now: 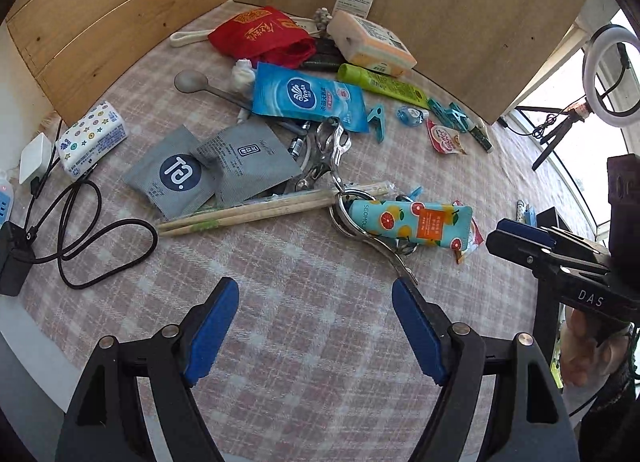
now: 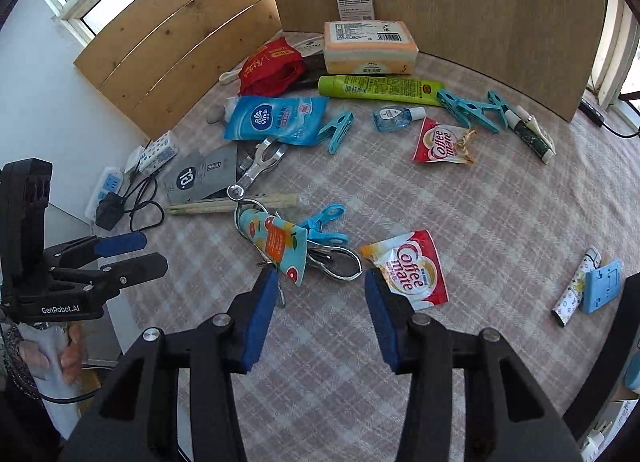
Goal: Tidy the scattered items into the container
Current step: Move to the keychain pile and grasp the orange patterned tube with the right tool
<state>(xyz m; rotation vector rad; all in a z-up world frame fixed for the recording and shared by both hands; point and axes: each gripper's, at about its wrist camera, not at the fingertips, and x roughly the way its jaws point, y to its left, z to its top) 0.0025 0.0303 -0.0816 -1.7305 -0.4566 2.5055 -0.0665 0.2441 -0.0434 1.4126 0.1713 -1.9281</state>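
Two hand-held grippers hover over a plaid-clothed table (image 2: 500,222) strewn with clutter, and no container shows in either view. The right gripper (image 2: 322,282), jaws apart and gripping nothing, points at a fruit-print tube (image 2: 280,246) lying at its 11 o'clock across metal tongs (image 2: 336,262), a Coffee-mate sachet (image 2: 412,266) at 1 o'clock. The left gripper (image 1: 316,294) gapes empty. The risk: closing here could snag tongs and a blue clothes peg (image 2: 324,224) together with the tube, dragging or spilling the tangle.
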